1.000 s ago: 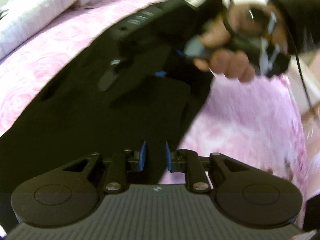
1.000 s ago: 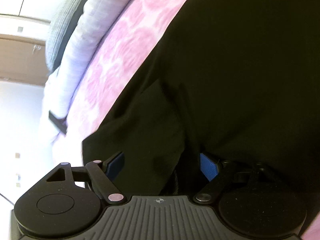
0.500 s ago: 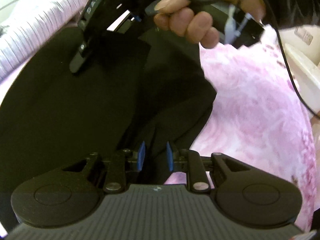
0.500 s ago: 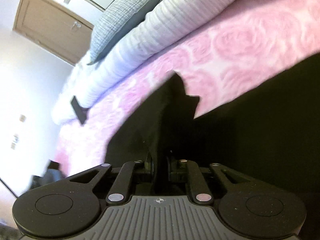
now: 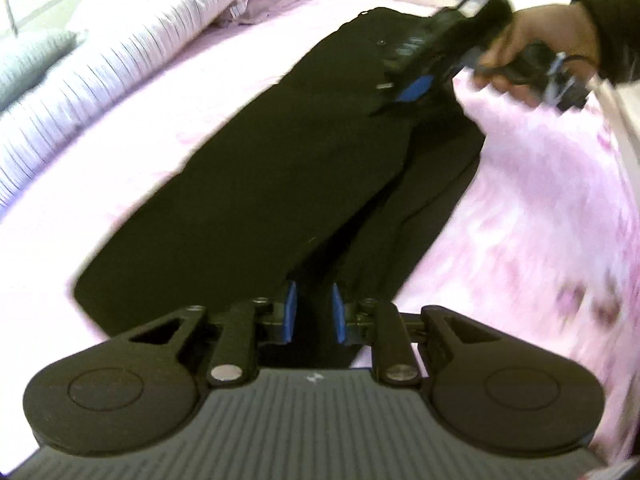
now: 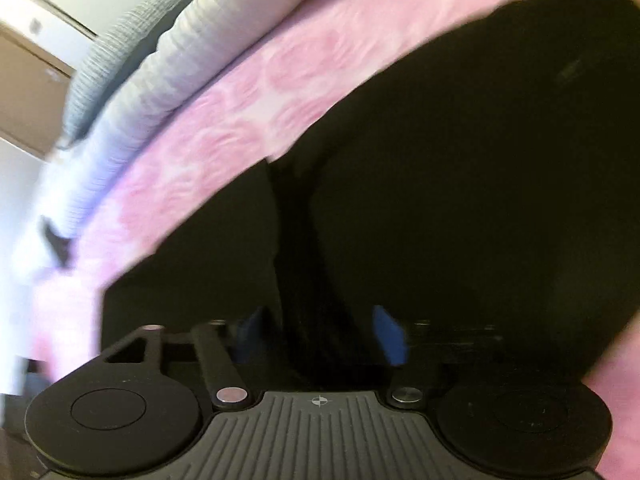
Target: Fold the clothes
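Note:
A long black garment (image 5: 280, 168) lies on the pink rose-patterned bedspread (image 5: 520, 220), one half laid lengthwise over the other. My left gripper (image 5: 313, 312) is at its near end, its blue pads shut on a ridge of the black cloth. At the far end a hand (image 5: 532, 40) holds my right gripper (image 5: 406, 92) just above the garment. In the right wrist view the right gripper (image 6: 318, 332) has its jaws opening. A loose fold of the black garment (image 6: 460, 200) runs between the pads, and they do not press on it.
A white ribbed quilt (image 5: 120, 52) and a grey pillow (image 5: 24, 56) line the far left of the bed. The right wrist view shows the same quilt (image 6: 160, 80), a wooden door (image 6: 24, 92) and pale walls beyond. Pink bedspread (image 6: 224, 132) surrounds the garment.
The right gripper closed on the cloth half a second ago and its pads now stand apart. The left gripper has drawn back with its hold, and the garment lies longer and flatter.

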A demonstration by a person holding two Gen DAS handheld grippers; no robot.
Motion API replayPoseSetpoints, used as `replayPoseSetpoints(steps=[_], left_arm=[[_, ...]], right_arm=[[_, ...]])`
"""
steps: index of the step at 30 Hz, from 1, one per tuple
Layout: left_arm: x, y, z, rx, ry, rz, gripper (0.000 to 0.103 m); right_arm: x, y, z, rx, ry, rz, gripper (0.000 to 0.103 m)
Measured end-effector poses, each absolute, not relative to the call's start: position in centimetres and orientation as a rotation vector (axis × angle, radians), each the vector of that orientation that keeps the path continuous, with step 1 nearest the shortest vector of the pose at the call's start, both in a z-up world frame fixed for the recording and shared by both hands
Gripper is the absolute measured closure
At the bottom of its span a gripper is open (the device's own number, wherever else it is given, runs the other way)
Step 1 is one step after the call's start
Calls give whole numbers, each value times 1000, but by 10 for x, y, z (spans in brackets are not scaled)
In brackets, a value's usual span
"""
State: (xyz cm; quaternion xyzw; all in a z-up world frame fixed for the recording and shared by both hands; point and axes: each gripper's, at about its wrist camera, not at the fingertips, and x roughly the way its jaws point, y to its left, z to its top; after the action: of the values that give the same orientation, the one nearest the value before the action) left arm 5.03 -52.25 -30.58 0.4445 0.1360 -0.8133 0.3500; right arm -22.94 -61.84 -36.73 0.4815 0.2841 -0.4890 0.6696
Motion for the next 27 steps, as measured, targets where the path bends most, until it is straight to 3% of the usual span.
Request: replayPoseSetpoints(steps=[2, 5, 11, 15, 18, 22, 27], left_arm=[[74, -522, -300, 1211, 213, -2111, 70], [104, -523, -303, 1338, -49, -2103, 60], [142, -520, -353, 1570, -768, -2126, 59], [160, -524, -380, 1604, -1120, -2185, 58], [169, -535, -389, 1567, -1217, -2208, 58], [170, -548, -402, 1529, -1334, -2228, 58], [175, -555, -415, 1452, -1552, -2189, 56]], right_arm=[[-217, -593, -350, 951, 715, -1179, 38], [-179, -549, -327, 761, 779, -1207, 38], [-17, -460, -315, 383, 851, -1092, 38], [95, -430, -344, 144, 883, -956, 38], [142, -428, -382, 67, 931, -952, 38], [141, -429, -430, 15, 1106, -1007, 38], [130, -402, -438, -212, 1220, -1016, 38]])
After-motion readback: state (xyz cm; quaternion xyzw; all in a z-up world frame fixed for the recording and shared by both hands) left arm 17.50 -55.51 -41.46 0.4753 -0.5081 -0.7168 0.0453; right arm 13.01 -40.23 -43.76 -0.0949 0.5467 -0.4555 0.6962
